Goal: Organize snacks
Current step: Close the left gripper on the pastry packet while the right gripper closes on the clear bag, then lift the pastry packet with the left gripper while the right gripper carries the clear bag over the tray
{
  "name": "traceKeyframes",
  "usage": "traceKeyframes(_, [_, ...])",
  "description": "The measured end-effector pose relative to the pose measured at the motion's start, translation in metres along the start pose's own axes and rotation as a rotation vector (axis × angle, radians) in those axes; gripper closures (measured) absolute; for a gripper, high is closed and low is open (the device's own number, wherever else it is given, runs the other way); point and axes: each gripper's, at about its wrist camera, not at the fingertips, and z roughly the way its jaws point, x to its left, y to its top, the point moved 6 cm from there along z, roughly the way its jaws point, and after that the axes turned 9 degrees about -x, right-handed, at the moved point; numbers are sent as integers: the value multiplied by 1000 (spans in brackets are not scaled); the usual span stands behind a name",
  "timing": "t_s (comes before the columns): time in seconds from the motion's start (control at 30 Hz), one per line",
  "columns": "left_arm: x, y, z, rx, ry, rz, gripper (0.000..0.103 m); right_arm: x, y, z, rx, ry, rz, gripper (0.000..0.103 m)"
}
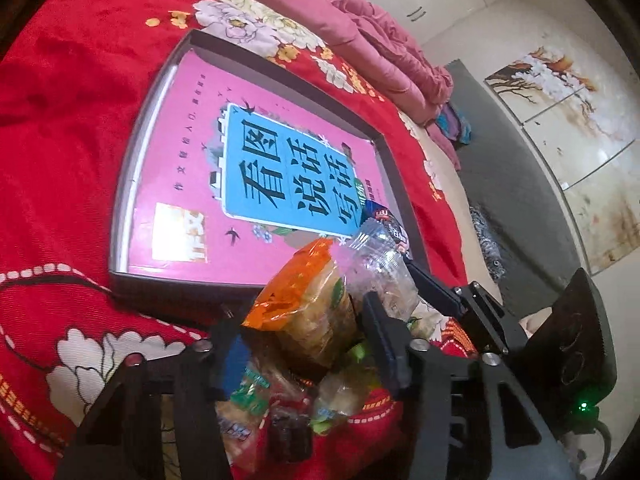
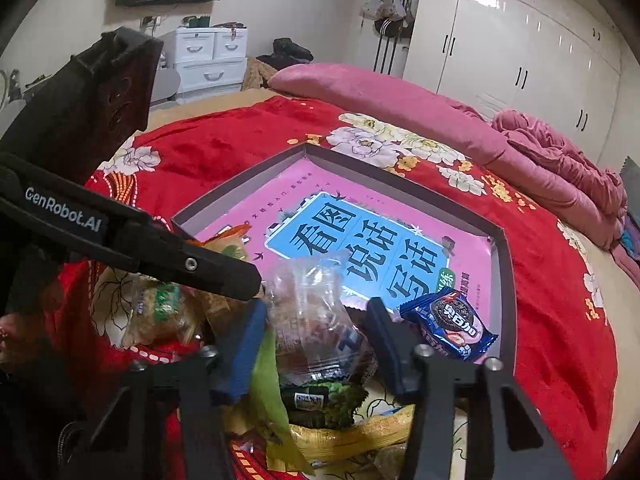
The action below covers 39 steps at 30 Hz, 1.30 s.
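Snacks are sitting in a loose heap on the red floral bedspread (image 2: 560, 320), just at the near edge of the shallow grey tray (image 2: 506, 264), whose floor is being covered by one pink book (image 2: 384, 256); a single blue cookie packet (image 2: 450, 322) is already lying inside the tray's near corner. Both grippers are working the heap side by side. Left gripper (image 1: 296, 320) is pinching an orange-topped packet (image 1: 304, 300), its jaws partly closed with the pads pressing the wrapper on both flanks. Right gripper (image 2: 316, 332) is clamping a clear crinkled packet (image 2: 316, 308) the same way, jaws partly closed on it. Judging the step as a paired pick, doing it well is looking like lifting each packet straight clear of the heap before swinging over the tray wall, keeping the two tools from knocking together, and setting down on bare book surface away from the cookie packet. Count: one tray, one book, one packet placed, two packets gripped, several more (at least four, overlapping, exact number unclear) waiting in the heap
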Motion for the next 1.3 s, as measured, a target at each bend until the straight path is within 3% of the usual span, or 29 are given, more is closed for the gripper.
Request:
traceKeyframes(0.07, [-3, 0, 3, 4, -2, 10, 63, 1, 1, 0, -5, -4, -8, 60])
traceKeyframes(0.17, [-7, 0, 4, -4, 1, 24, 63, -2, 3, -2, -13, 0, 11, 64])
traceKeyframes(0.37, [-13, 2, 2, -26, -9, 38, 69, -13, 8, -8, -43, -7, 69, 64])
traceKeyframes(0.5, [-22, 13, -9, -81, -6, 74, 70, -21, 11, -13, -66, -15, 112, 64])
traceKeyframes(0.83, [-14, 29, -22, -139, -16, 33, 71, -48, 15, -20, -100, -55, 220, 64])
traceKeyframes(1.3, [9, 41, -18, -174, 58, -4, 75, -72, 8, -18, -92, -90, 307, 64])
